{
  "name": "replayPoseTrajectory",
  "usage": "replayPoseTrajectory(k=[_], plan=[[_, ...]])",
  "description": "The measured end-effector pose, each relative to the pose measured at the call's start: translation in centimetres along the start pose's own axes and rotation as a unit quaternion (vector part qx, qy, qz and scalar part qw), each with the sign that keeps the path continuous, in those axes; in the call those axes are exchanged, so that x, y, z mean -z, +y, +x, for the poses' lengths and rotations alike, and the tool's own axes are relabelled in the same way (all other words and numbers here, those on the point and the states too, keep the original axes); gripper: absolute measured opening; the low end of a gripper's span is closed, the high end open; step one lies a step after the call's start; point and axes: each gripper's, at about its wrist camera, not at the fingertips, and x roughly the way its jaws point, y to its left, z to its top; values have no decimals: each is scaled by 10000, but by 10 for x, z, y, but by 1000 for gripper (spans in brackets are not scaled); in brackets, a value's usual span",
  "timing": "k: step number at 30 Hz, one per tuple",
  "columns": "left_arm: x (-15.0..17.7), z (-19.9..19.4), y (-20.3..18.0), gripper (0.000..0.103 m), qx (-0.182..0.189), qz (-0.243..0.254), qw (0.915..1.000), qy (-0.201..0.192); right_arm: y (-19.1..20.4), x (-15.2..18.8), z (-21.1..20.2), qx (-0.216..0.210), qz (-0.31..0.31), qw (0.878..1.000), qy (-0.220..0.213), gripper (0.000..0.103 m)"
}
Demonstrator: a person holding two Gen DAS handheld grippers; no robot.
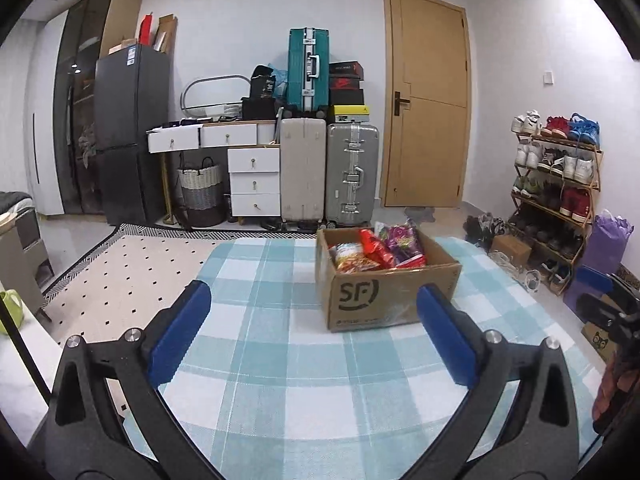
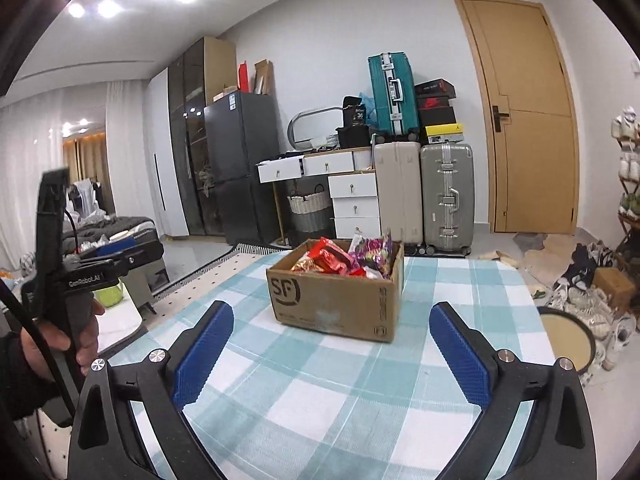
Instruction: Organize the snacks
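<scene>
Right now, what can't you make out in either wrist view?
- Lower snacks in the cardboard box: hidden by its walls and the top packets, both views.
- Packet print: too small.
- Left hand-held gripper in the right view: fingers cut off behind its body.
- Shoe rack: cut by the right edge.

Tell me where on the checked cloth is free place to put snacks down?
The checked cloth is bare between both open grippers and the cardboard box, and also beside the box on both sides. The box itself is crowded with snack packets.

Snacks (image 1: 376,250) in box (image 1: 384,296), on tablecloth (image 1: 280,380).
</scene>
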Motion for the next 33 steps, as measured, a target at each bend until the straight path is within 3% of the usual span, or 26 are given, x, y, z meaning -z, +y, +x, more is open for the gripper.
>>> replayPoseTrajectory(k=[5,7,12,21,26,33], plan=[[37,9,20,103,-168,42,9997,-176,-13,29,4,204,88,9998,-20,101],[54,13,26,103,-77,-82,9996,-271,-20,38,12,307,166,9994,21,101],[73,37,21,103,-160,-83,9996,-239,-30,57,24,521,195,9983,161,101],[88,74,7,103,-271,35,9996,-116,-31,61,29,642,126,9978,96,102],[89,82,-1,103,-415,214,9989,-86,-30,60,31,746,104,9971,139,102],[89,76,9,103,-415,-17,9991,-81,-30,61,30,810,122,9966,47,103]])
